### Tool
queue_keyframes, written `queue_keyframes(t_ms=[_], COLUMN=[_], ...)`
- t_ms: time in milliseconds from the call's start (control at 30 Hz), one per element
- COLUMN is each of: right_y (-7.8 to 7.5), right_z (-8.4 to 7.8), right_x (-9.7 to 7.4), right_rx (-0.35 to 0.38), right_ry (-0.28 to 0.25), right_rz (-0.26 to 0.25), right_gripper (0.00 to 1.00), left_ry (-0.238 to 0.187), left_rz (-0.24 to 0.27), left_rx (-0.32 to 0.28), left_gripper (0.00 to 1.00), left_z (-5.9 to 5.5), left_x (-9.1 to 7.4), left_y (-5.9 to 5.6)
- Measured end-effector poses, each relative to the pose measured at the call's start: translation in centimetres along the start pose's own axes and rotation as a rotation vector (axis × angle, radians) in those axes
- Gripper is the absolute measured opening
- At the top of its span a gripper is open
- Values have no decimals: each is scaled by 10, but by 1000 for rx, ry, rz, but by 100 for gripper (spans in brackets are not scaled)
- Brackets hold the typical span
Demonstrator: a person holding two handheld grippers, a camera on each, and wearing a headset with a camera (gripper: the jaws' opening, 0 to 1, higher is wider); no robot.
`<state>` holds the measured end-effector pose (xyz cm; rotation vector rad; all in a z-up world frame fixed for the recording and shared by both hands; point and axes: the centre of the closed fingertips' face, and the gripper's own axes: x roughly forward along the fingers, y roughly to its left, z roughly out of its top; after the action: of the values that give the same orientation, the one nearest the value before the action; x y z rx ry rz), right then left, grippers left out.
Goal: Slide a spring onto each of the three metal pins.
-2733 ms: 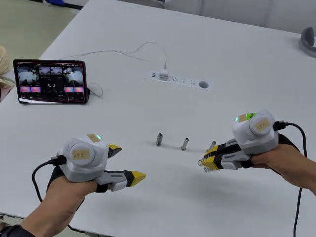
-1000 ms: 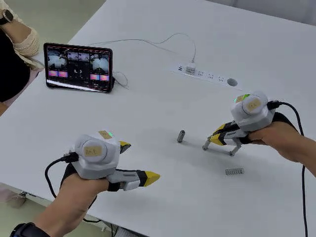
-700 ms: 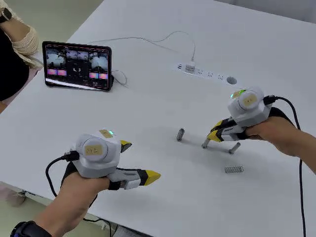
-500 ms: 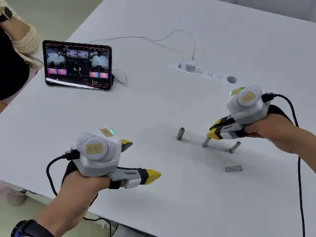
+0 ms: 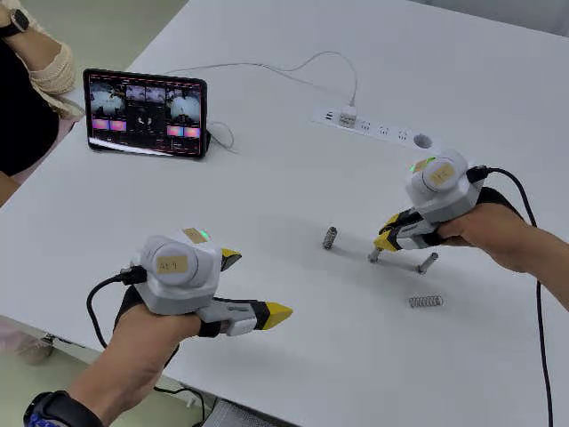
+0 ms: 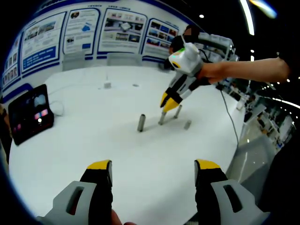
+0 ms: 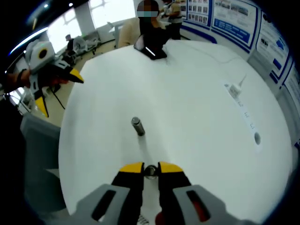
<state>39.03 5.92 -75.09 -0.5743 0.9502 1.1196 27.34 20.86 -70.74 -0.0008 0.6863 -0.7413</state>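
Right gripper view: your right gripper (image 7: 150, 169) is clenched on the middle pin (image 5: 374, 256). The left pin (image 5: 330, 237) wears a spring (image 5: 329, 240), and a loose spring (image 5: 426, 302) lies near the bare right pin (image 5: 428, 262). Your left gripper (image 6: 153, 165) hovers released, well apart.

Opposed low gripper views, pins (image 6: 142, 123) between

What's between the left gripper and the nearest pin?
Only bare table between the left gripper and the nearest pin, shown in the head and left gripper views.
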Motion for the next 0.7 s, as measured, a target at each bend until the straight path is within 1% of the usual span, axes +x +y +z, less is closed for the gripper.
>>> queue_keyframes(t_ms=[233,467,700], right_y=[3,1,3], right_z=[-5,-9,-12], right_x=[8,16,22], right_rx=[2,14,32], right_ry=[10,8,1], right_rz=[6,5,4], right_gripper=[13,14,14], left_ry=[-13,-5,-2], left_rz=[9,11,13], left_rx=[0,2,2], left_gripper=[73,73,73], left_z=[7,5,5], left_x=[-1,-1,-1], left_y=[2,1,0])
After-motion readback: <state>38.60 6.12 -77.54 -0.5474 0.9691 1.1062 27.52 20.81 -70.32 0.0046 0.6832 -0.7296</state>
